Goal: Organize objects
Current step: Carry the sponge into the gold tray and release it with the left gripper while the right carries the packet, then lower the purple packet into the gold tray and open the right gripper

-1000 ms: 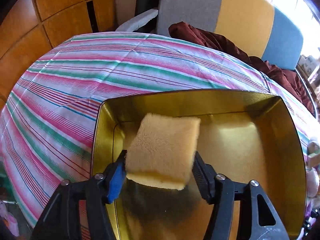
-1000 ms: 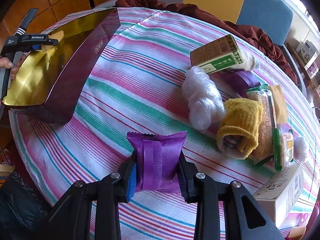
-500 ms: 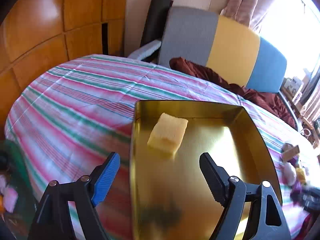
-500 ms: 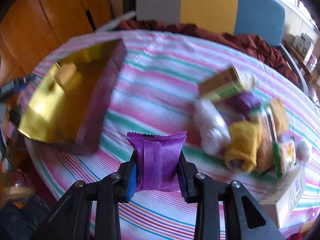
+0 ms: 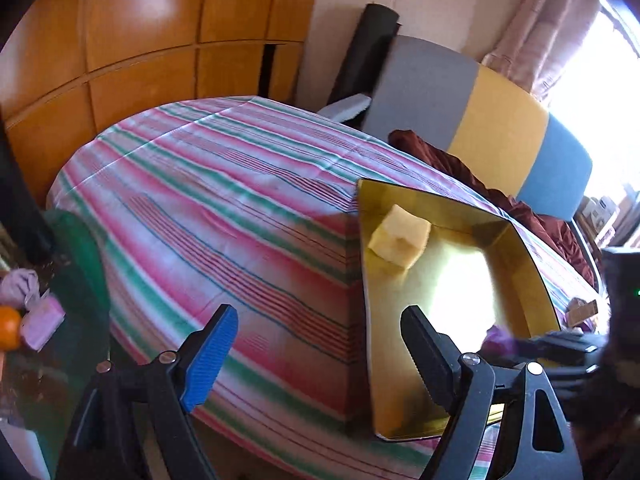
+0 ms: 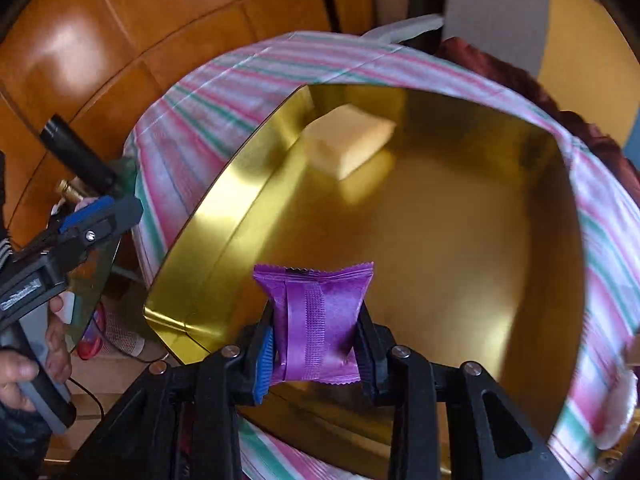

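Right gripper [image 6: 316, 350] grips the light, crinkly purple foil sachet [image 6: 318, 320] mid-body above the gold tin's [image 6: 224, 204] near edge, likely slippery; left gripper [image 5: 320, 354] stands wide, empty, yellow sponge block [image 5: 400, 236] inside at the far corner.

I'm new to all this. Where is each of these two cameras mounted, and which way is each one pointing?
Left wrist view: sits on the left gripper, looking forward and down over the striped tablecloth beside the gold tin; its open, empty jaws show.
Right wrist view: sits on the right gripper, looking down into the tin; its jaws pinch a purple snack packet, and a hand shows at the left.
Shared: the tin, the yellow sponge inside it, the tablecloth.
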`<control>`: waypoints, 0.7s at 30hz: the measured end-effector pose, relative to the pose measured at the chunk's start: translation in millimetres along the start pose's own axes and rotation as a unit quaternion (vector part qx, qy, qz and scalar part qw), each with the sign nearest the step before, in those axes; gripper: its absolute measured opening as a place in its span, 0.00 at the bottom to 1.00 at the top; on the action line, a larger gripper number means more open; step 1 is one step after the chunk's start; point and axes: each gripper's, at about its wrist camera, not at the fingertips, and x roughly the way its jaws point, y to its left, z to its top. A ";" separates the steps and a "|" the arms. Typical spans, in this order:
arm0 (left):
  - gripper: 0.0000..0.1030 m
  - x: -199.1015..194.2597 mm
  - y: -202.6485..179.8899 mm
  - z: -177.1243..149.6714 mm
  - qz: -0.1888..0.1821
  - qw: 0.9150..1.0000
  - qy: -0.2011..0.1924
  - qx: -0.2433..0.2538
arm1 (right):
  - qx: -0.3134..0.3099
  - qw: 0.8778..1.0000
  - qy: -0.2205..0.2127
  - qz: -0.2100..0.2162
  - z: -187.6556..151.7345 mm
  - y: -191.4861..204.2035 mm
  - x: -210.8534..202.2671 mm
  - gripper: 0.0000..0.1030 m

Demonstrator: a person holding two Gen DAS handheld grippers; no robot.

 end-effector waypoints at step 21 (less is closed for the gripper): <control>0.82 -4.7 -9.4 1.8 0.003 1.000 -0.011 0.011 | 0.062 0.996 -0.061 0.025 -14.6 -11.7 -12.3 0.66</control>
